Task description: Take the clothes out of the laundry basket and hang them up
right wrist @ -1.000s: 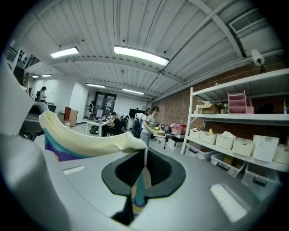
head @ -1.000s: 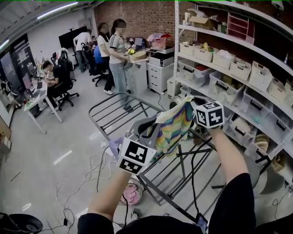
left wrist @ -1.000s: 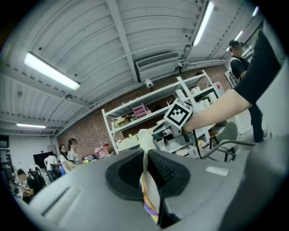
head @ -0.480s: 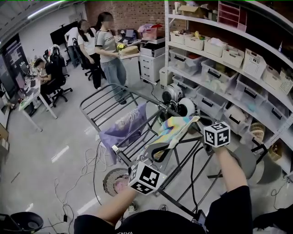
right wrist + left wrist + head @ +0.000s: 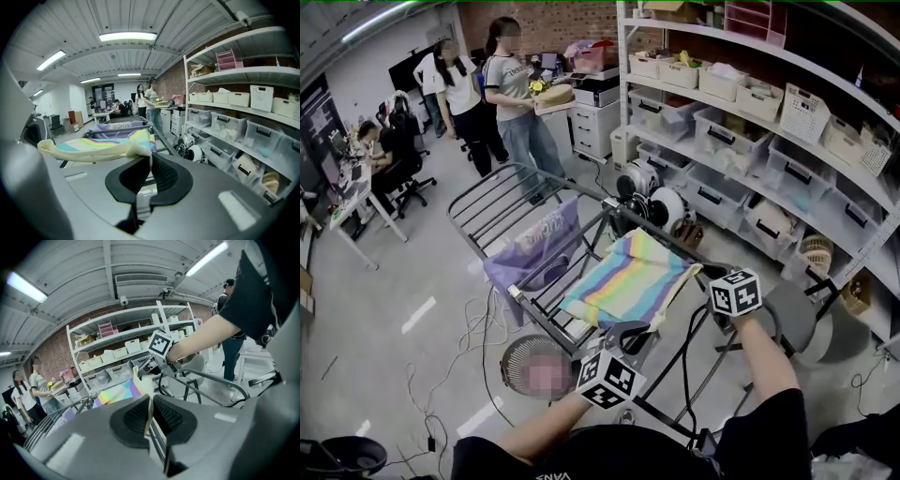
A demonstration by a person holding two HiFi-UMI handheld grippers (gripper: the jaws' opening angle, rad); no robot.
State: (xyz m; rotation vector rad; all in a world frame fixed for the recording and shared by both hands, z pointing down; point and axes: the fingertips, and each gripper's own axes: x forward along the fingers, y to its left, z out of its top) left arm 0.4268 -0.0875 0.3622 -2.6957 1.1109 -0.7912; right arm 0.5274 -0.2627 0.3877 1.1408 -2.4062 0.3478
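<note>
A rainbow-striped cloth (image 5: 623, 286) lies spread over the bars of the metal drying rack (image 5: 502, 202). My left gripper (image 5: 630, 335) is shut on the cloth's near corner, with a thin edge pinched between its pads (image 5: 149, 413). My right gripper (image 5: 696, 273) is shut on the corner toward the shelves, and the cream hem runs out of its jaws (image 5: 149, 169) to the left. The cloth (image 5: 93, 145) stretches between the two grippers. A purple garment (image 5: 530, 248) hangs over the rack's left side. The round laundry basket (image 5: 508, 356) stands on the floor below the rack.
White shelving (image 5: 750, 141) with storage bins runs along the right. Cables (image 5: 478, 328) trail over the floor at left. People (image 5: 511, 89) stand beyond the rack's far end and a desk with chairs (image 5: 370, 178) is at far left. A grey stool (image 5: 797, 319) stands near my right arm.
Both grippers have come down with the striped cloth. It was bunched and lifted between them; now it lies stretched flat across the rack bars.
</note>
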